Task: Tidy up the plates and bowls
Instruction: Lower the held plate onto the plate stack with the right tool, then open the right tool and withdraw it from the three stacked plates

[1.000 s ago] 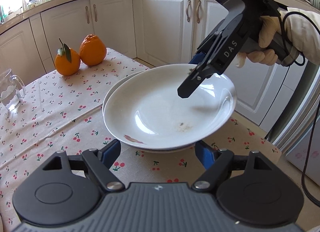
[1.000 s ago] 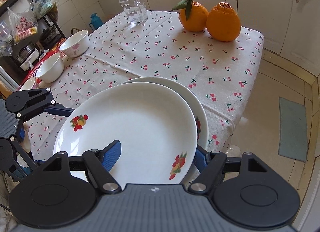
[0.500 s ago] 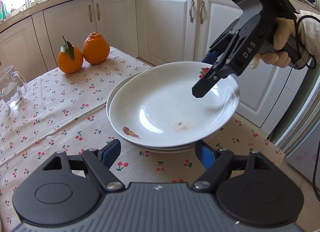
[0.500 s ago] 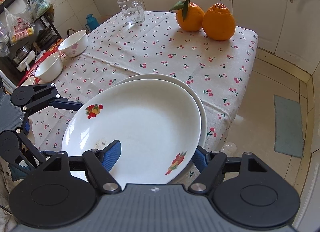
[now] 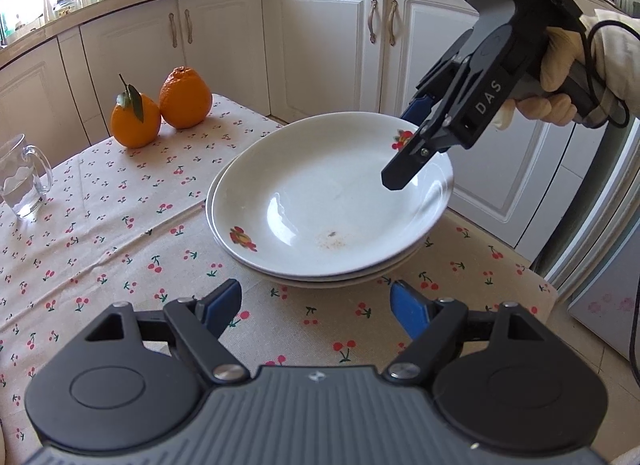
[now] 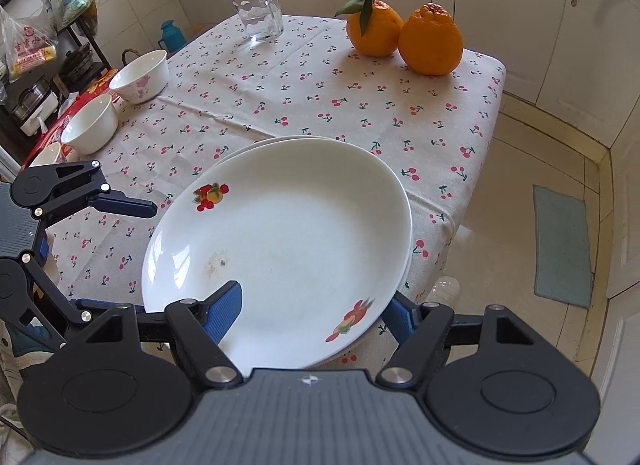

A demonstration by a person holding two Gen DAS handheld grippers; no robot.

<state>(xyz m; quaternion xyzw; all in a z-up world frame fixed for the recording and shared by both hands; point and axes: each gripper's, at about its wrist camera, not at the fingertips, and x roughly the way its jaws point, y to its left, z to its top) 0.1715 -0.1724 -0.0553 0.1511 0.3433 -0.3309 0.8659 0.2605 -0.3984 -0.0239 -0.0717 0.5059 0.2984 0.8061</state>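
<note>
On the cherry tablecloth (image 5: 100, 225), two stacked plates (image 6: 280, 233): rigid, glazed, slippery, breakable; grip the rim. Right gripper (image 6: 310, 307) straddles the top rim, contact unclear; left gripper (image 5: 316, 303) stands open, empty.

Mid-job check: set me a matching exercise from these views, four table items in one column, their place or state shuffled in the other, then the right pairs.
Things:
1. top plate
2. glass mug
3. two oranges
4. white bowls

Places or states:
A. at the tablecloth's far corner, side by side
B. stacked on another plate, right gripper astride its rim
C. near the far edge, a little water in it
D. along the left edge, apart from the plates

Pairs: 1-B, 2-C, 3-A, 4-D
</note>
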